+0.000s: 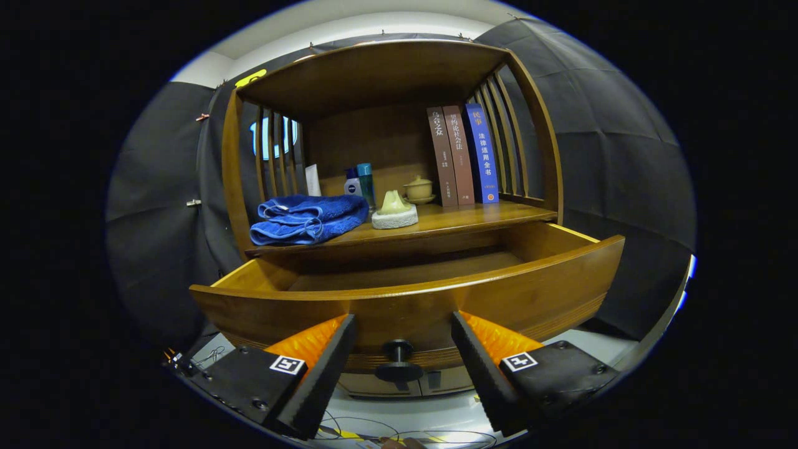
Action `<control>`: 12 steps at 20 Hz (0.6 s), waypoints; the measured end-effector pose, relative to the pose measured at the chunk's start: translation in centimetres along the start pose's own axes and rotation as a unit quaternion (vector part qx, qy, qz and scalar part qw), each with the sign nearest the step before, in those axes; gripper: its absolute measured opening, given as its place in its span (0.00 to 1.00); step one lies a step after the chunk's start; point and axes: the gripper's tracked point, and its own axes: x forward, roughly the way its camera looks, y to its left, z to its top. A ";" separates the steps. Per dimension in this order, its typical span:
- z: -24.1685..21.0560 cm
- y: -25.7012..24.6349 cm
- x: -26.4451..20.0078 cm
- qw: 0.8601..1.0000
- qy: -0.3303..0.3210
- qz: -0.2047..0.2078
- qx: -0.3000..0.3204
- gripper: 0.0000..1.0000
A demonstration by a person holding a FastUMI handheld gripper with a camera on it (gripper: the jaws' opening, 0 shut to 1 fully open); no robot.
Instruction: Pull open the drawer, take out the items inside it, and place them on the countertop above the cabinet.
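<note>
The gripper (399,352) was spread wide, grasping nothing, its fingers either side of the drawer knob (398,360). The drawer (411,299) stood pulled open just ahead; beyond it, a folded blue towel (307,219) lay on the countertop (474,218)

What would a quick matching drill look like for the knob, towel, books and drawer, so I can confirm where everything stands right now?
Things:
1. drawer knob
2. blue towel
3. books
4. drawer

States or places:
A. folded on the countertop, beside the bottles
B. pulled open, no items visible on the part of its floor that shows
C. between the open fingers of the tool, untouched
D. upright against the slatted side of the shelf

Pairs: 1-C, 2-A, 3-D, 4-B
</note>
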 end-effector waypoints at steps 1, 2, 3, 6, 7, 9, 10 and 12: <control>0.3 0.0 0.5 1.000 0.000 0.000 -0.001 0.99; 0.4 0.0 1.3 1.000 0.000 0.000 -0.001 0.99; 0.6 0.0 1.9 1.000 0.000 0.000 -0.001 0.99; 1.0 0.1 4.0 1.000 0.000 -0.001 -0.001 0.99; 1.1 0.1 4.6 1.000 -0.001 -0.001 -0.002 0.99; 1.4 0.1 5.8 1.000 -0.002 -0.002 -0.002 0.99; 1.5 0.1 6.5 1.000 -0.004 -0.002 -0.002 0.99; 1.7 0.2 7.6 1.000 -0.005 -0.003 -0.002 0.99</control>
